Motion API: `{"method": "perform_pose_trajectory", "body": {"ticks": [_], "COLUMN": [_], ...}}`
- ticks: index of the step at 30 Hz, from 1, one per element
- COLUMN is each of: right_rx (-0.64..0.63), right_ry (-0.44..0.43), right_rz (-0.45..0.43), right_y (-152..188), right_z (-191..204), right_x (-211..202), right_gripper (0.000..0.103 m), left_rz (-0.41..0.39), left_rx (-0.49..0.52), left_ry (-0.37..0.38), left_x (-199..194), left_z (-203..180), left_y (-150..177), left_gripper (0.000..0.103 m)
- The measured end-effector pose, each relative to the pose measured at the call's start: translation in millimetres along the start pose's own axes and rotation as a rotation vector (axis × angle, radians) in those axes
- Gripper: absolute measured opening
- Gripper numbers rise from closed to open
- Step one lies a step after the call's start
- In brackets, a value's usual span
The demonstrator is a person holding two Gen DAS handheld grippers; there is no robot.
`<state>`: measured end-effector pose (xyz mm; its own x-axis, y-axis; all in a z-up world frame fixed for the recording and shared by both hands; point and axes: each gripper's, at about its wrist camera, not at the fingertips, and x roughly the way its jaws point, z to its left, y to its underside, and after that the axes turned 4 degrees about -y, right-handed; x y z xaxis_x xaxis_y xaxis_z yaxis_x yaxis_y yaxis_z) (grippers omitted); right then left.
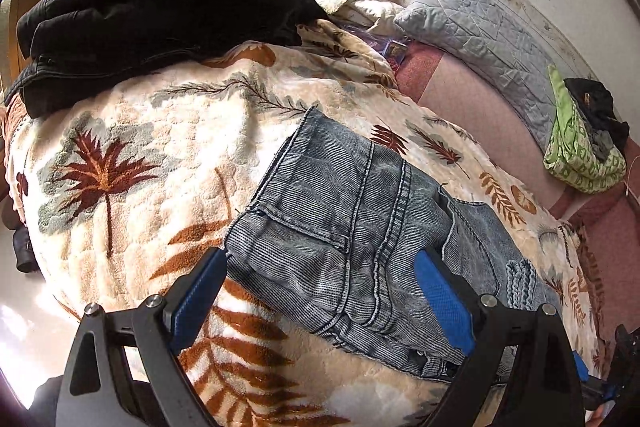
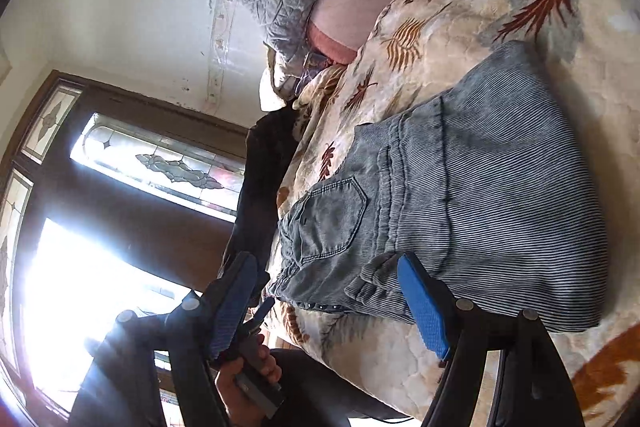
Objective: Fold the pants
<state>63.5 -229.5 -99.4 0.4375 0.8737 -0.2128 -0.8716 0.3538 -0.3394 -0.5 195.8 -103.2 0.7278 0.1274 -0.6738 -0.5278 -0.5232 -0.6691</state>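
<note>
The grey-blue washed jeans [image 1: 352,227] lie folded into a compact bundle on the leaf-print blanket [image 1: 132,155]. My left gripper [image 1: 320,287] is open, its blue fingers [image 1: 444,299] spread over the near edge of the bundle, holding nothing. In the right wrist view the jeans [image 2: 480,195] show a back pocket and the waistband end. My right gripper [image 2: 328,303] is open just off the waistband edge, holding nothing. The left gripper and the hand holding it show in the right wrist view [image 2: 256,323] beside the bed edge.
A black jacket [image 1: 160,27] lies at the far end of the blanket. A grey quilted pillow [image 1: 480,39] and a green cloth pile [image 1: 580,147] rest against the wall on the pink sheet [image 1: 472,107]. A stained-glass window [image 2: 120,187] is beyond the bed.
</note>
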Motion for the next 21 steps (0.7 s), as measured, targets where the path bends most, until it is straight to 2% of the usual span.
{"method": "perform_pose_trajectory", "body": {"ticks": [2,4,7,9,11,14,18,21], "right_rx": [0.012,0.065,0.022,0.008,-0.035,-0.007,-0.036,-0.075], "right_ry": [0.023,0.087,0.106,0.087,0.074,0.125,0.084,0.083], "right_rz": [0.026,0.107,0.098,0.06,0.062,0.158,0.102,0.075], "right_y": [1.4,6.8,9.8,8.6,9.6,18.4,18.2,18.3], "right_z": [-4.8,-21.1,-10.4,0.1,8.4,-9.5,-0.7,3.5], "right_x": [19.9,43.4,42.5,35.1,36.0,58.8,47.7,39.2], "right_gripper": [0.076,0.077,0.076,0.076,0.077,0.079,0.079,0.079], "left_rz": [0.001,0.001,-0.016,-0.031,-0.036,-0.02,-0.001,0.051], "left_rx": [-0.023,-0.038,-0.057,-0.079,-0.106,-0.132,-0.136,-0.18], "left_ry": [0.007,0.014,0.021,0.023,0.019,0.013,0.016,0.068], "left_x": [-0.6,-1.9,-7.2,-10.4,-10.9,-8.9,-10.3,-5.7], "left_z": [4.7,8.5,16.5,23.8,32.2,42.2,49.1,54.1], "left_y": [-1.0,-1.5,-2.8,-4.0,-5.6,-6.4,-4.7,-6.2], "left_gripper": [0.095,0.095,0.095,0.095,0.095,0.095,0.095,0.095]}}
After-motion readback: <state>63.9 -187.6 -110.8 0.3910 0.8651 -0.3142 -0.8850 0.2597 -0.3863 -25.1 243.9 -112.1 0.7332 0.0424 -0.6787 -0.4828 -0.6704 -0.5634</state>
